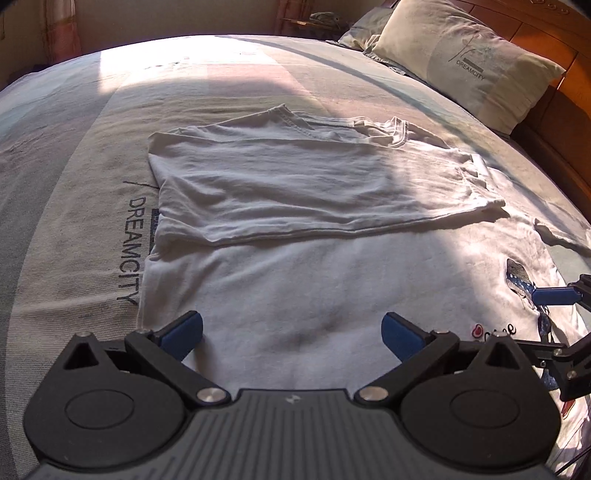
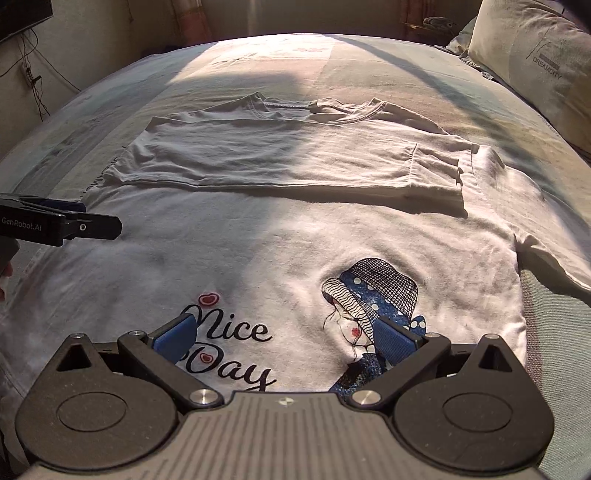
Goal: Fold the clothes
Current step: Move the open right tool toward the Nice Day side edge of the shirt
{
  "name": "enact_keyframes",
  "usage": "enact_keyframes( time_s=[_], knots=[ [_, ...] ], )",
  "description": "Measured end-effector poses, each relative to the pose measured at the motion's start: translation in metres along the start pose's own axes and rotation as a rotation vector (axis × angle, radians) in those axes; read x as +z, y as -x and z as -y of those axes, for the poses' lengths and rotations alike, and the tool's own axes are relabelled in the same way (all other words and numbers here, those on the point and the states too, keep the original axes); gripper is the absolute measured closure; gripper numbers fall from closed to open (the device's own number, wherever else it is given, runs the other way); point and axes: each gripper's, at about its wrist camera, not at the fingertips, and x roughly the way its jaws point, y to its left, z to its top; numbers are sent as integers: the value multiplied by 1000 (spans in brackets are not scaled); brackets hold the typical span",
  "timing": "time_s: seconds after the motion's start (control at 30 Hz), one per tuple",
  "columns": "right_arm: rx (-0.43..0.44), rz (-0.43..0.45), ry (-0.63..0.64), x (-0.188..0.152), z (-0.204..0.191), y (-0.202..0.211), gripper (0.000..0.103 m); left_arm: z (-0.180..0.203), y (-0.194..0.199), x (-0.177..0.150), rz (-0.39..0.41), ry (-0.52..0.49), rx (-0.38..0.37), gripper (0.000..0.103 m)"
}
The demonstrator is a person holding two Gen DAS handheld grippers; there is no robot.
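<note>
sunlit bed sheet (image 1: pixel 92 192), pillow (image 1: pixel 469 62) by headboard; white t-shirt (image 2: pixel 295 236) half-folded; left gripper (image 1: pixel 291 332), right gripper (image 2: pixel 284 336) both released.

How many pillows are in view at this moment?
2. One cream pillow printed DREAMCITY lies at the headboard; a second pillow sits partly hidden behind it, toward the far side. Others may lie out of frame.

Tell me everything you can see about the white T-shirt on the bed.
The white T-shirt looks like soft, slightly wrinkled cotton. It lies flat on the bed, print side up: black "Nice Day" lettering with red hearts, and a girl in a blue dotted hat. The far half is folded over toward the middle, with a sleeve tucked in; the neckline lies at the far edge. One sleeve spreads right. Both open grippers hover above it.
</note>
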Motion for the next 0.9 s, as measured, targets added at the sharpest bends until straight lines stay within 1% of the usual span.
enact_keyframes(
  time_s=[0.07,0.1,0.17,0.23,0.4,0.47,0.57,0.67,0.77,0.9],
  knots=[
    [-27,1,26,-3,-3,-4,0,13,-5,-5,-5,-84,45,0],
    [-37,12,40,-5,-5,-5,0,16,-4,-5,-5,-96,49,0],
    [-58,36,68,-8,-9,-8,0,17,-1,-4,-7,-85,33,1],
    [-58,61,61,-12,-8,-9,0,21,6,-2,7,-78,14,1],
    [-59,119,76,-20,-9,-7,0,47,28,-2,69,-171,-34,1],
    [-70,116,71,-22,-9,-4,0,53,33,-4,73,-184,-59,1],
    [-132,77,7,-33,-15,8,0,61,38,-6,73,-195,-96,1],
    [-194,70,-33,-57,-24,24,0,69,44,-8,74,-206,-134,1],
    [-205,92,-61,-84,-30,42,0,77,50,-10,74,-218,-171,1],
    [-212,81,-76,-100,-34,55,0,88,53,-15,78,-242,-185,1]
  ],
)
